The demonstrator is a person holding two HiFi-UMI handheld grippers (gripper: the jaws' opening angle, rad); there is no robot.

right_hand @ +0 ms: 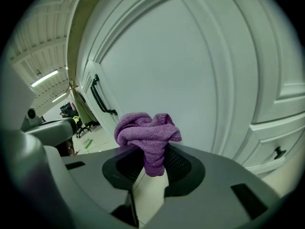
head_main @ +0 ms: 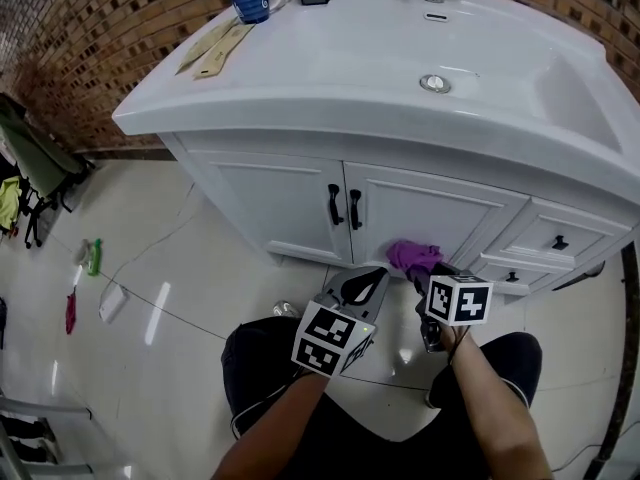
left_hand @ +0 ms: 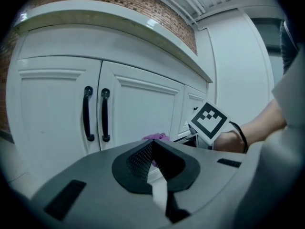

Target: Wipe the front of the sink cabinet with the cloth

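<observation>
The white sink cabinet [head_main: 430,213] has two doors with black handles [head_main: 344,207]. A bunched purple cloth [head_main: 413,256] is pinched in my right gripper [head_main: 424,270], which is shut on it. The cloth sits against the lower part of the right-hand door, near its bottom rail. In the right gripper view the cloth [right_hand: 147,130] bulges out above the jaws, close to the door panel [right_hand: 190,70]. My left gripper [head_main: 378,274] hovers just left of the cloth, shut with nothing in it. In the left gripper view, the cloth [left_hand: 155,137] shows past that gripper's jaw tips.
Drawers with black knobs [head_main: 559,241] lie right of the doors. The overhanging white basin top [head_main: 300,78] carries a blue mug [head_main: 250,1] and wooden utensils [head_main: 215,48]. Small items [head_main: 93,256] and a cable lie on the tiled floor at left. The person's knees are below.
</observation>
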